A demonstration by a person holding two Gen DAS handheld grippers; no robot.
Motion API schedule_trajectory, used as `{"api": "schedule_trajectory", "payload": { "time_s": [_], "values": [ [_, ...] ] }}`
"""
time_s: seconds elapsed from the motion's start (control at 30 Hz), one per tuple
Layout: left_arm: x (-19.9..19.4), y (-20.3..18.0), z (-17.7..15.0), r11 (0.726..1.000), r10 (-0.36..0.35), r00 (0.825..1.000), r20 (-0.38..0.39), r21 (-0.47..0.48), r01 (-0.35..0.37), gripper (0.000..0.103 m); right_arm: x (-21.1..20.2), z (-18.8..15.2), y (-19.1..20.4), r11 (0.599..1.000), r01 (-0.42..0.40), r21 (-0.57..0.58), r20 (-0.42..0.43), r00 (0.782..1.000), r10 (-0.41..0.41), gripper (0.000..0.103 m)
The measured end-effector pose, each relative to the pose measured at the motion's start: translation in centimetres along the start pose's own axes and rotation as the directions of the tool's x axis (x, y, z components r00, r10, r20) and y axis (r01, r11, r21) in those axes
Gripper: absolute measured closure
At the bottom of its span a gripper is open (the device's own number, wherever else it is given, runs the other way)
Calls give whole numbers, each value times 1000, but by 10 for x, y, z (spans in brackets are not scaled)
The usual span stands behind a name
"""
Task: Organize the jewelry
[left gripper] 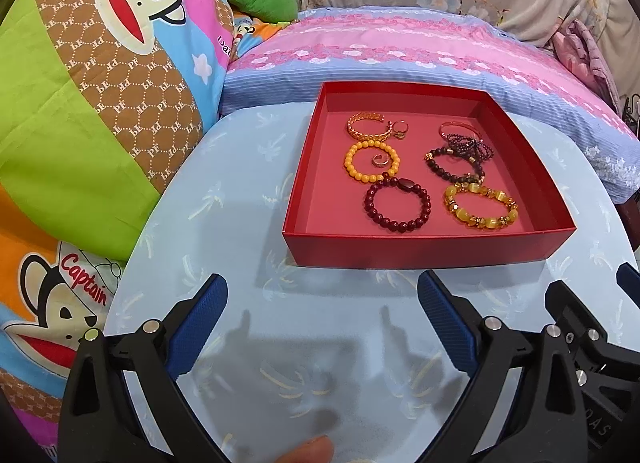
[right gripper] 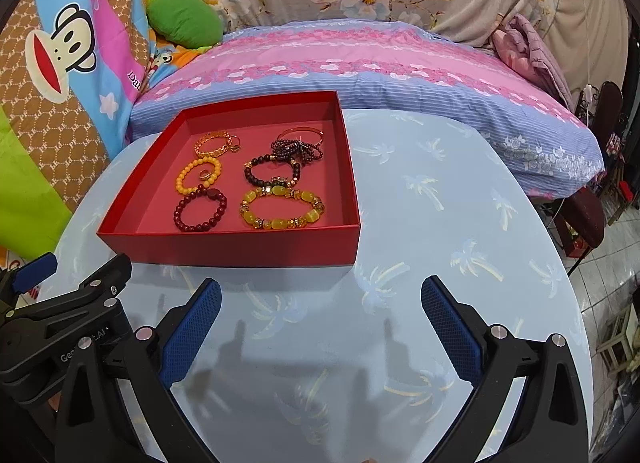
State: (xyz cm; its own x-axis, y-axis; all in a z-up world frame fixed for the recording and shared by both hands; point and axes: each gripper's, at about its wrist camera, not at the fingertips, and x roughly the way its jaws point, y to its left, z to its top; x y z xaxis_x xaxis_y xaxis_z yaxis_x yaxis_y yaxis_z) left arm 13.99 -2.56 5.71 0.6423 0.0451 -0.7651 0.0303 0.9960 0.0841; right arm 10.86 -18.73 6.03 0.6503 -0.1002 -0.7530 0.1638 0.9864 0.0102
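Currently both the left hand-held gripper (left gripper: pixel 322 295) and right hand-held gripper (right gripper: pixel 320 297) hover released, empty, before the red box (left gripper: pixel 424 245) of bracelets (left gripper: pixel 398 203) on the counter (left gripper: pixel 248 191).

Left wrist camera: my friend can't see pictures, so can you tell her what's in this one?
A red box sits on a pale blue table, holding bead bracelets, among them a dark red bracelet, an orange bracelet and a yellow bracelet, plus gold bangles and small rings. The left gripper hangs open and empty in front of it, colourful bedding behind.

Black tool (left gripper: pixel 322 291), blue textured pads (left gripper: pixel 448 319)
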Motion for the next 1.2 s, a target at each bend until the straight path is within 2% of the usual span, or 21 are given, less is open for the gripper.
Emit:
{"api": "schedule_trajectory", "payload": {
  "time_s": [1.2],
  "values": [
    [6,1,2,1000,14,1000,4,-8,-14,12,11,2,0,1000,-8,15,-27,1000,8,6]
  ]
}}
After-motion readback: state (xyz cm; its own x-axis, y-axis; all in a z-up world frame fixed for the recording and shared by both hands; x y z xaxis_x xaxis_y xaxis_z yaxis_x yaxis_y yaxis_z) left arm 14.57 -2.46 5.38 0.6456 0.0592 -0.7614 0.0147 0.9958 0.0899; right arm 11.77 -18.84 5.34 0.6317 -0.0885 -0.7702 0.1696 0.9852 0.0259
